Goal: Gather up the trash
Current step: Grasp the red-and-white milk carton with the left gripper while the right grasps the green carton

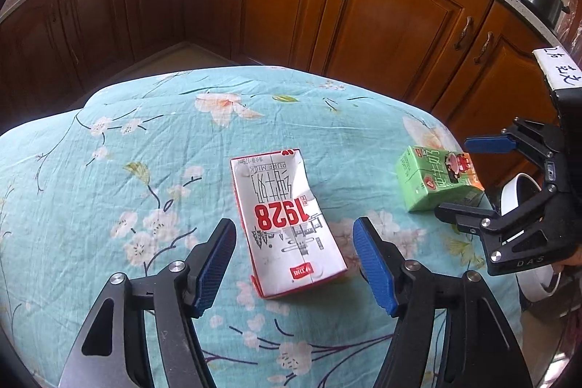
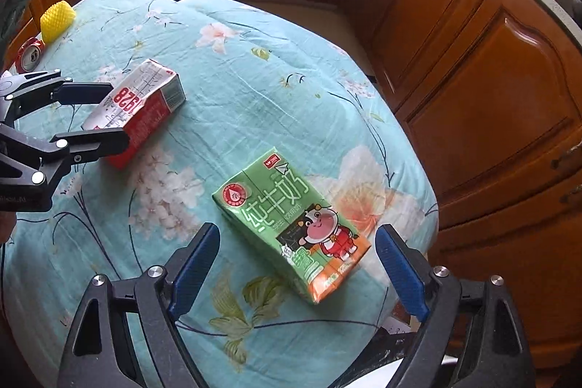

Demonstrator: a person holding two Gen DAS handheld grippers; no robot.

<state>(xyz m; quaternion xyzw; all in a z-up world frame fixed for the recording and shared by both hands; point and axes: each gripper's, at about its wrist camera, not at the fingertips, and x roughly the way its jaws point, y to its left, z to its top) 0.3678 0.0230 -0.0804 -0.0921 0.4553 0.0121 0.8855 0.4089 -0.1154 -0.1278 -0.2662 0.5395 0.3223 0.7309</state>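
Trash-wise, dented red-and-white "1928" milk carton (image 1: 287, 228) lies between the open left gripper (image 1: 294, 260) pads, untouched. Right gripper (image 2: 298, 275), jaws spread, straddles the green cartoon-cow milk carton (image 2: 291, 224) on the floral teal cloth (image 2: 236, 90).

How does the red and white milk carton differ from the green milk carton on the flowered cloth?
The red and white milk carton has a dented, caved-in top face; the green milk carton keeps its box shape. The first is printed with big red digits, the second with a cartoon cow. The first lies between the left tool's jaws, the second between the right tool's jaws. Both lie flat on the cloth, ungripped.
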